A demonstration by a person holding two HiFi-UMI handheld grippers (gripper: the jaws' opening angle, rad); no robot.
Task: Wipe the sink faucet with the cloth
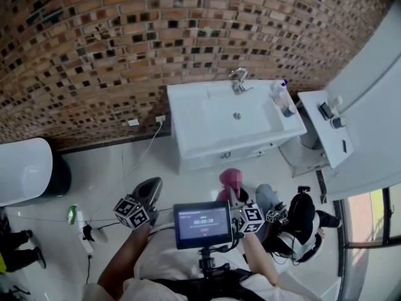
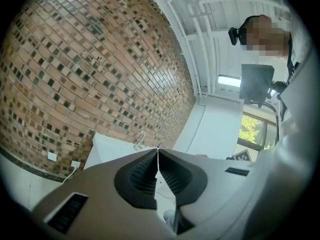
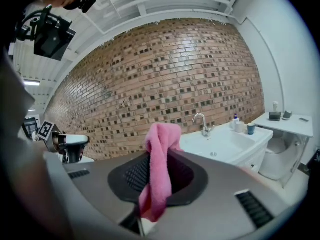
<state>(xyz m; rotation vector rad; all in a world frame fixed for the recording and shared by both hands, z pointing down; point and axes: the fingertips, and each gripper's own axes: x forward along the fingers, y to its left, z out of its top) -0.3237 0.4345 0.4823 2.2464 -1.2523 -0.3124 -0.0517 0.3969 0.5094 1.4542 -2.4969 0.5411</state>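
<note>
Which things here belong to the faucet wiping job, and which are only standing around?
For the job: pink cloth, clamped in the right gripper; faucet; sink.

Only standing around: bottle on the sink's edge; toilet; left gripper, shut and empty.

Left claw (image 2: 158, 156), right claw (image 3: 159, 156): grey moulded shells, black ribbed pads (image 2: 142, 176). Black-white marker cubes (image 1: 131, 212). White shirt (image 1: 156, 265), black chest harness (image 1: 210, 287), small dark screen (image 1: 202, 224) on mount.

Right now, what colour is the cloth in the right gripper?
Pink. The cloth shows best in the right gripper view, pinched between the jaws.
</note>
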